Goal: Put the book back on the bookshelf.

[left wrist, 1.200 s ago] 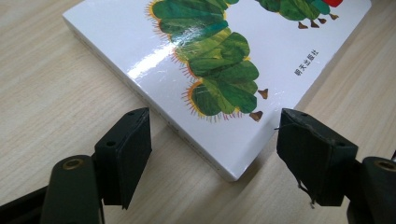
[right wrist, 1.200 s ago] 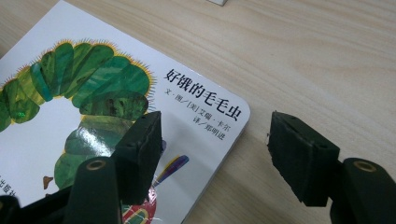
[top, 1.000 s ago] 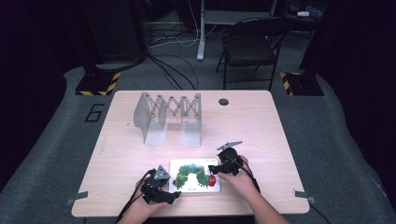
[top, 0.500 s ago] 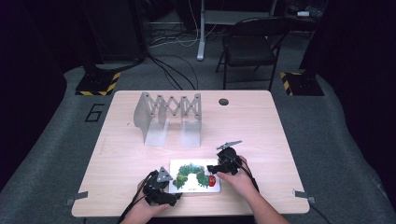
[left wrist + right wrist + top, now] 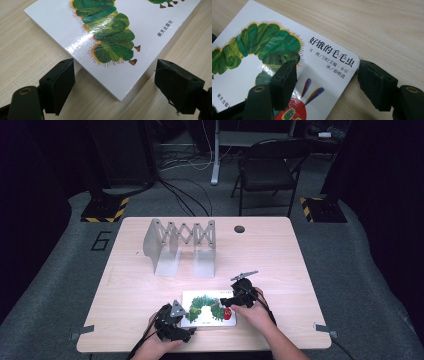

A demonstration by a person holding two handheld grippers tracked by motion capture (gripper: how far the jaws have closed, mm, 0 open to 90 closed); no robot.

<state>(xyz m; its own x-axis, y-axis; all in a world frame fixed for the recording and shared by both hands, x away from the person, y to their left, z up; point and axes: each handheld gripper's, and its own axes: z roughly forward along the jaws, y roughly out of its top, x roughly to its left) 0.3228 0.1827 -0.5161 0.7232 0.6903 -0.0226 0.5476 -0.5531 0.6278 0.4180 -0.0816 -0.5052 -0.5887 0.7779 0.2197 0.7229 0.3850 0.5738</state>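
A white picture book (image 5: 207, 309) with a green caterpillar on its cover lies flat near the table's front edge. My left gripper (image 5: 172, 322) sits at the book's left front corner. In the left gripper view the book (image 5: 110, 32) points a corner between the jaws, and the left gripper (image 5: 117, 75) stands open around that corner without touching it. My right gripper (image 5: 240, 296) is at the book's right end. In the right gripper view the right gripper (image 5: 328, 75) is open, one jaw over the cover (image 5: 262, 50), the other beside the book's rounded corner above the wood.
A grey metal accordion rack (image 5: 180, 247) stands upright at the middle back of the wooden table (image 5: 280, 260). A dark round hole (image 5: 239, 229) sits near the far edge. A folding chair (image 5: 267, 167) stands on the floor beyond the table.
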